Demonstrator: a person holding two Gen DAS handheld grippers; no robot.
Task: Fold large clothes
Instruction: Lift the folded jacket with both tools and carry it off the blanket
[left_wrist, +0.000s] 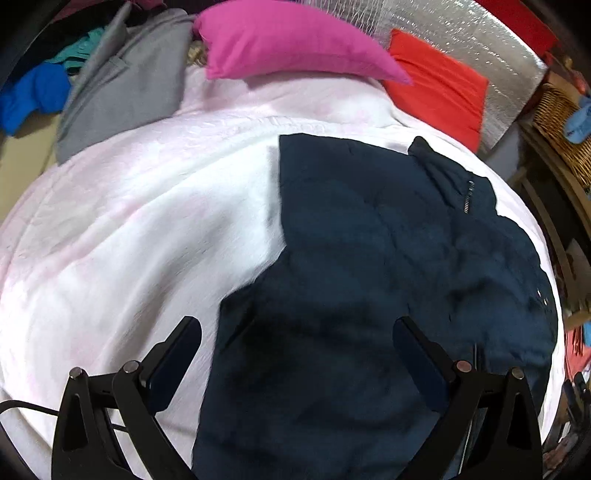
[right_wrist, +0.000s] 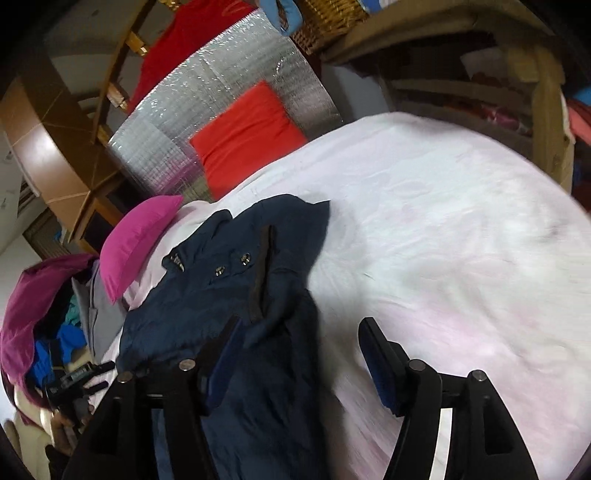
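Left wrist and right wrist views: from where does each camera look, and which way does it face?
Left wrist: above the bed, facing the pillows; the open left gripper hangs over the navy jacket.
Right wrist: above the bed's other side, tilted; the open right gripper hangs at the jacket's edge.
Shared: jacket, pink pillow, red pillow, grey garment, silver foil sheet.

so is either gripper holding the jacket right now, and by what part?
Nothing is held. The left gripper and right gripper are both open above the navy jacket, with no fabric pinched.
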